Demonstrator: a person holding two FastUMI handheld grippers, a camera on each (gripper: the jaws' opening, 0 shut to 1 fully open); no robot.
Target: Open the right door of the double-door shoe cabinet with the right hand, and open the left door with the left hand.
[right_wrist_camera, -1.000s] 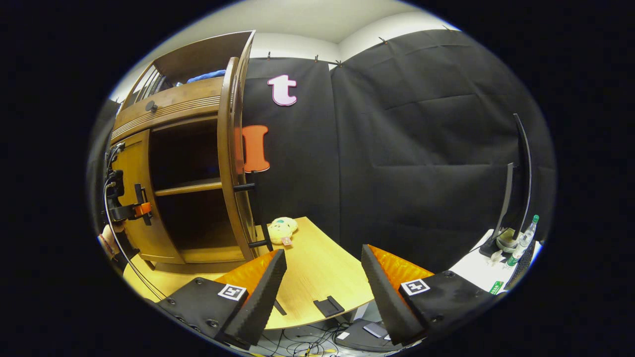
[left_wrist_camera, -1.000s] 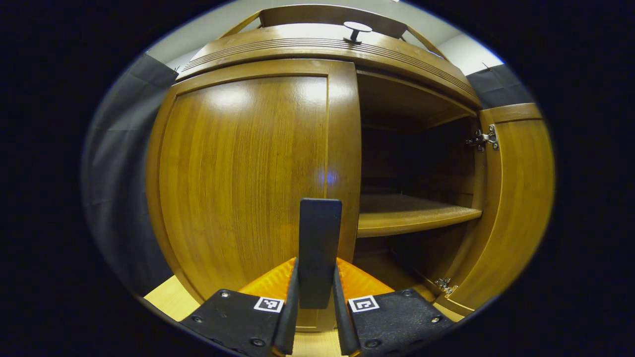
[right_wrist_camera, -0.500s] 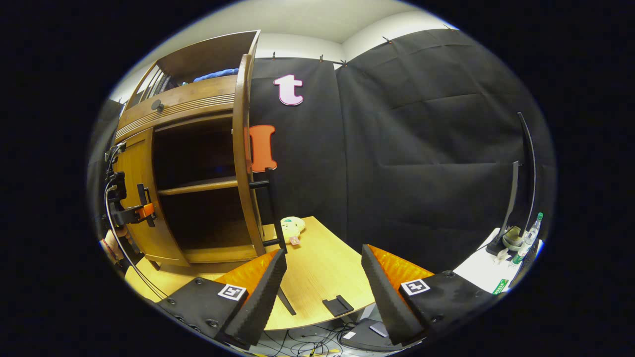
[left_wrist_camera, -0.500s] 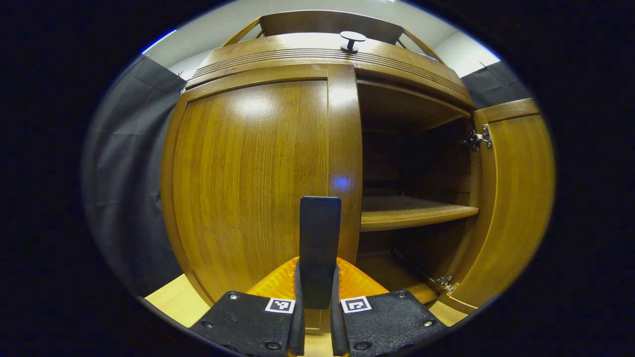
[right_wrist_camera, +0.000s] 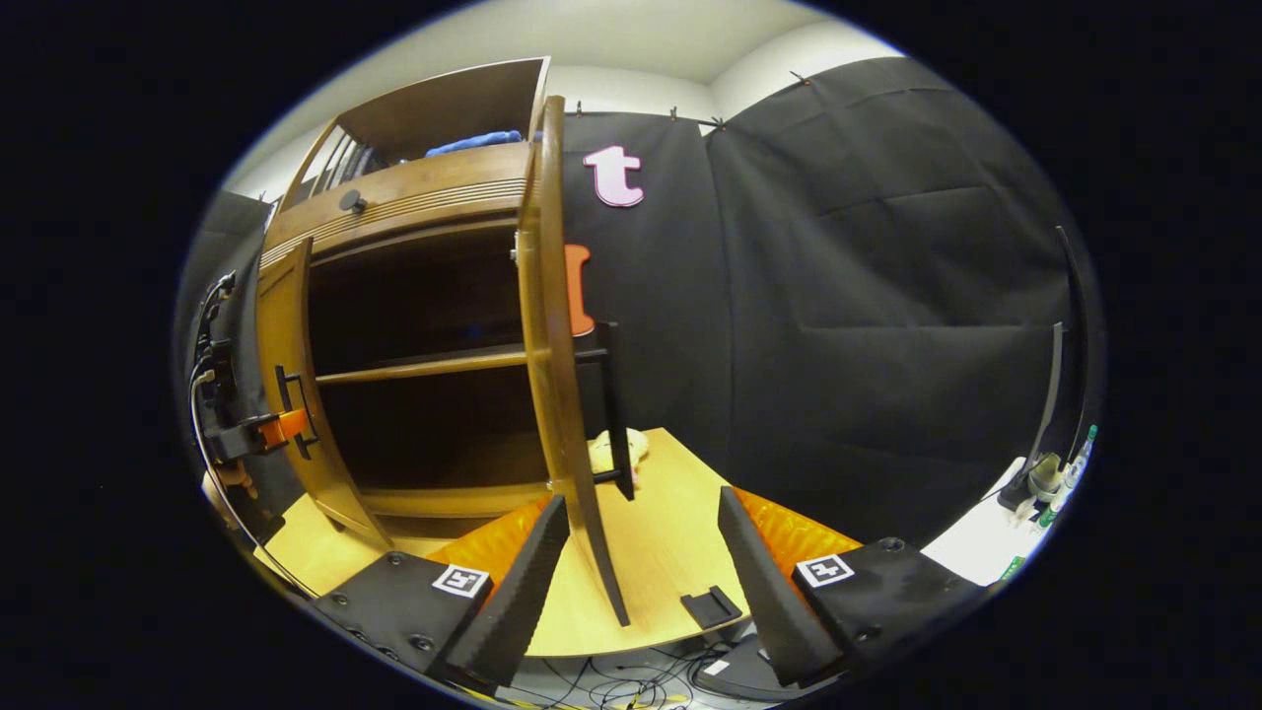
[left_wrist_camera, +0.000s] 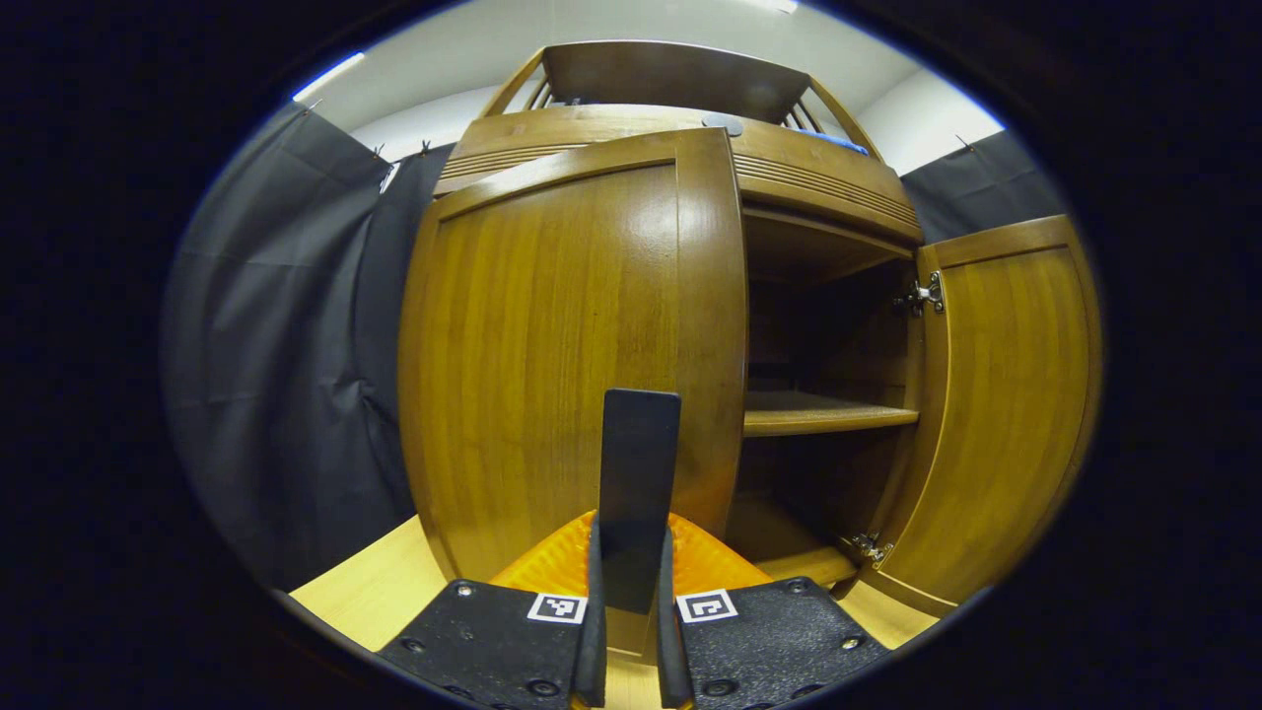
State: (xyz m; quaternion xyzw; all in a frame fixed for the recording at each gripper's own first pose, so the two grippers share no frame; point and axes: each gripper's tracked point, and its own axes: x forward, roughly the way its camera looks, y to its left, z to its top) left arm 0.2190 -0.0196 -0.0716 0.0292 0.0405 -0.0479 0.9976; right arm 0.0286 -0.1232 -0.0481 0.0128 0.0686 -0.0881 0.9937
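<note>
Shoe cabinet: wooden, double-door, stands on the light wood counter against the black cloth wall. Interior dark, one shelf across the middle.

Right door: swung wide open, seen nearly edge-on in the right gripper view; its dark bar handle faces away from the cabinet. In the left gripper view the same door stands open at the right, inner face and two metal hinges visible.

Left door: partly open, its free edge standing out from the cabinet front. In the right gripper view the left door angles outward at the cabinet's left side.

Left gripper: fingers closed together on the left door's upright dark handle, one on each side. In the right gripper view this gripper sits at that handle.

Right gripper: fingers apart, holding nothing, low in front of the counter edge, near the right door's free edge.

Small pale plush toy on the counter behind the right door, partly hidden.
</note>
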